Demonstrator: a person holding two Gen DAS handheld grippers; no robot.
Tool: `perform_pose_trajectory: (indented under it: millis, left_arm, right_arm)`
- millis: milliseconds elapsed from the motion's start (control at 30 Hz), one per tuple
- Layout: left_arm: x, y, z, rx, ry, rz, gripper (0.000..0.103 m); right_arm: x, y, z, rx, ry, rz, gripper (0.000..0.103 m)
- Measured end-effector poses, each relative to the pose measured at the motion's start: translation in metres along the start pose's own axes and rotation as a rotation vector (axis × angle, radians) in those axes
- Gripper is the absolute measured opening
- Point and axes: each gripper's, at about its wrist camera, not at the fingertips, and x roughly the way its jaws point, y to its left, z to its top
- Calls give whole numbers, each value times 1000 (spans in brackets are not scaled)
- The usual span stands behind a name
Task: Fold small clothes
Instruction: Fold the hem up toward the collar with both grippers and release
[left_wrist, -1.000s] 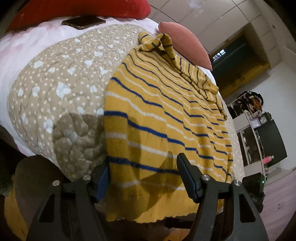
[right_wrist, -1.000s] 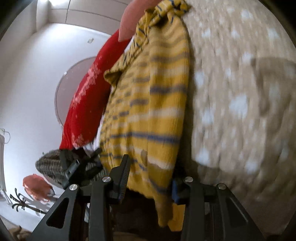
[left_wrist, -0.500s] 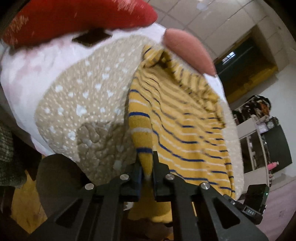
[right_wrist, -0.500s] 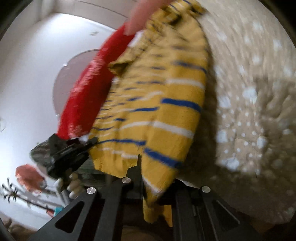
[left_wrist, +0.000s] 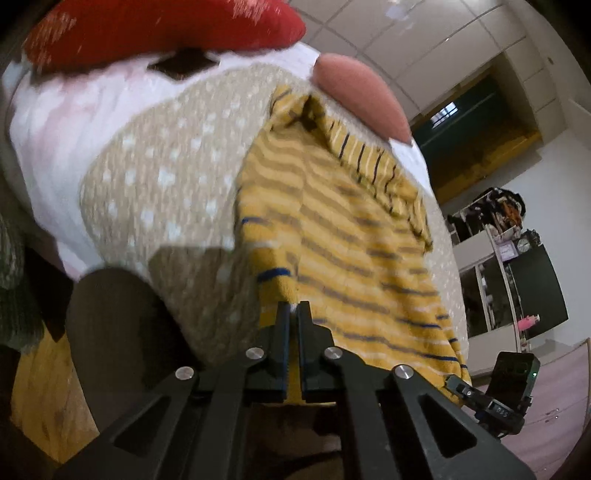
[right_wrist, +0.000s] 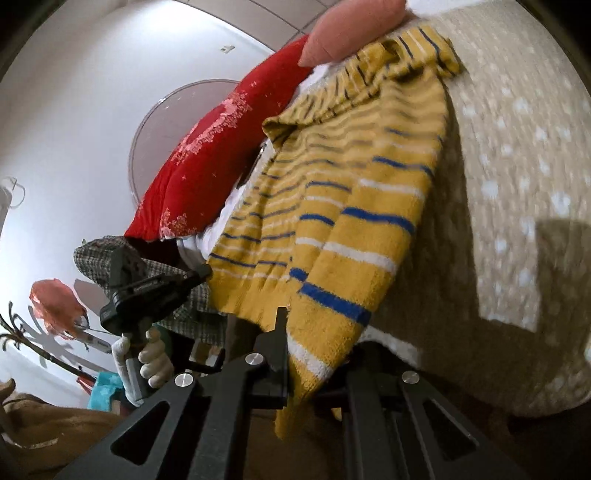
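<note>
A small yellow sweater (left_wrist: 343, 236) with blue and white stripes lies on a beige dotted quilt (left_wrist: 162, 192) on a bed. My left gripper (left_wrist: 294, 314) is shut on the sweater's near left hem corner and lifts it. My right gripper (right_wrist: 295, 332) is shut on the near right hem corner of the sweater (right_wrist: 351, 206), which drapes over its fingers. The left gripper also shows in the right wrist view (right_wrist: 147, 291), held by a gloved hand. The right gripper shows in the left wrist view (left_wrist: 502, 391) at the lower right.
A red pillow (left_wrist: 162, 29) and a pink pillow (left_wrist: 362, 96) lie at the head of the bed. A dark phone (left_wrist: 181, 64) rests on the white sheet near the red pillow. A shelf unit (left_wrist: 509, 266) stands to the right by the wall.
Both grippers closed on the sweater's near hem corners, one each, and have raised the hem off the quilt. The cameras have pulled back and tilted.
</note>
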Motion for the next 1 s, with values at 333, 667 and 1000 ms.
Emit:
perform_pose_trajectory:
  millis: [333, 667, 1000]
  left_arm:
    - [24, -62, 157, 51, -179, 3, 3]
    - [72, -83, 185, 161, -145, 43, 43]
    - [50, -71, 100, 374, -149, 105, 63]
  right_arm:
    - [6, 20, 163, -82, -133, -1, 8]
    - [106, -108, 297, 239, -125, -343, 10]
    - [56, -49, 257, -4, -198, -341, 53]
